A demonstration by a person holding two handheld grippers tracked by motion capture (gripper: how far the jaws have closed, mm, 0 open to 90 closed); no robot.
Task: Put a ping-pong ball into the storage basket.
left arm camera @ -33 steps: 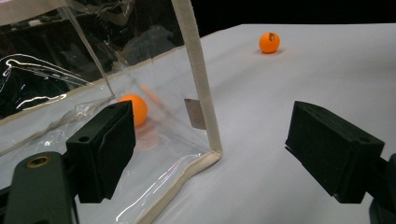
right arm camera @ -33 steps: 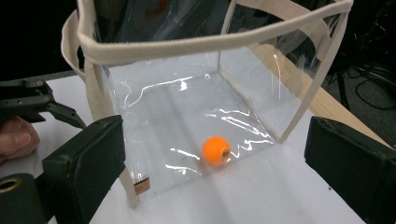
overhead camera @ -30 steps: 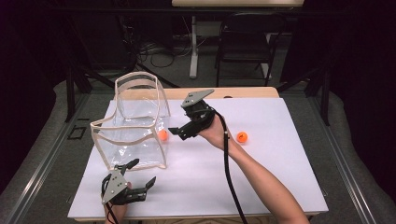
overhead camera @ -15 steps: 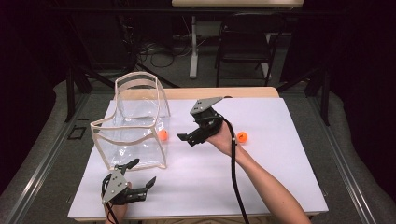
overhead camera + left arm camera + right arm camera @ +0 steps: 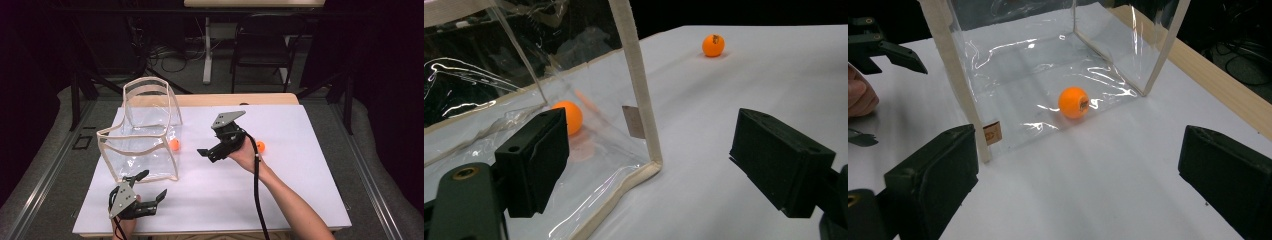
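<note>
Right claw (image 5: 212,154), jaws spread and empty, is held near mid-worktop; left claw (image 5: 150,197), likewise released, rests at the near edge. One orange ball (image 5: 1074,102) lies inside the clear bag (image 5: 145,135); the second ball (image 5: 260,146), just behind the right hand, is best approached low and squarely.

Second orange ball (image 5: 260,146) half hidden behind right hand (image 5: 243,154); print on ball (image 5: 1074,102) in clear bag (image 5: 142,135) unreadable.
</note>
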